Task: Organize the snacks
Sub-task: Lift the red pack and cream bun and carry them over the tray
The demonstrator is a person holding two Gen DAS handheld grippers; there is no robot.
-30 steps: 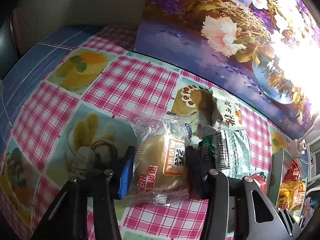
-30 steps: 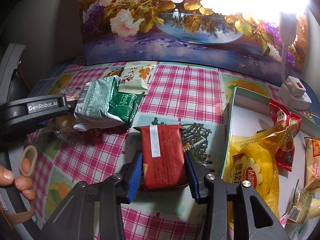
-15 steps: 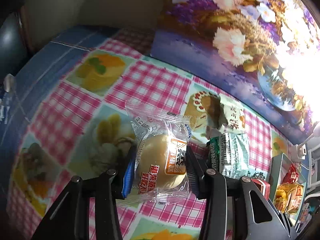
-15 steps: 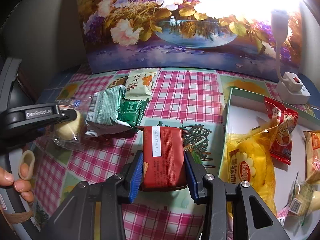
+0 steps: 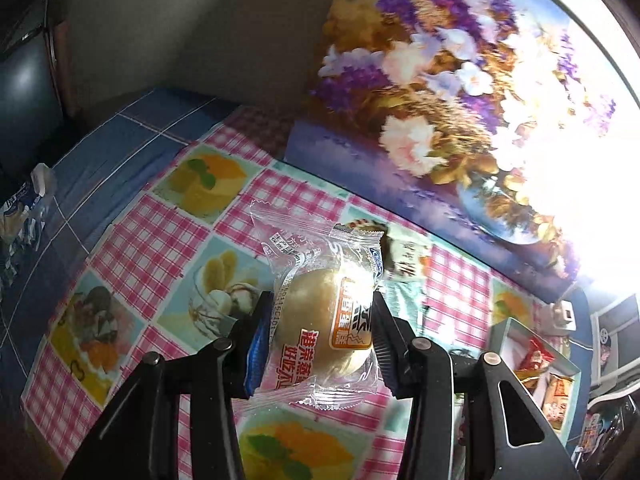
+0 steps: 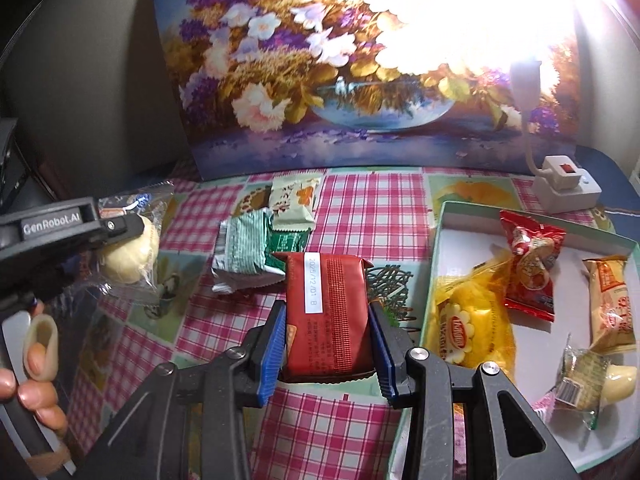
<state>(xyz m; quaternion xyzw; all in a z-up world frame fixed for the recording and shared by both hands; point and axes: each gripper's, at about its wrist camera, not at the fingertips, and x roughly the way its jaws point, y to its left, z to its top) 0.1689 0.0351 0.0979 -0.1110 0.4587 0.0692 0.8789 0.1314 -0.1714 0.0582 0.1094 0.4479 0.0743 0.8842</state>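
My left gripper [image 5: 320, 336] is shut on a round bun in a clear wrapper [image 5: 324, 328] and holds it above the checked tablecloth; the bun also shows in the right wrist view [image 6: 128, 256]. My right gripper [image 6: 326, 344] is shut on a dark red snack packet [image 6: 326, 316], held just left of the white tray [image 6: 440, 248]. The tray holds a yellow packet [image 6: 468, 320], a red packet [image 6: 528, 264], an orange packet [image 6: 612, 300] and a small clear-wrapped snack [image 6: 588, 380]. A green-and-white packet [image 6: 244, 252] and a cream packet [image 6: 294, 204] lie on the cloth.
A flower painting [image 6: 360, 80] stands along the back of the table. A white power adapter with a lamp stalk [image 6: 566, 184] sits behind the tray. The table's left edge drops off by a dark chair [image 5: 24, 92].
Both grippers have risen with their snacks. The left one lifted the bun off the cloth and higher. The right one lifted the red packet and drew nearer the tray.
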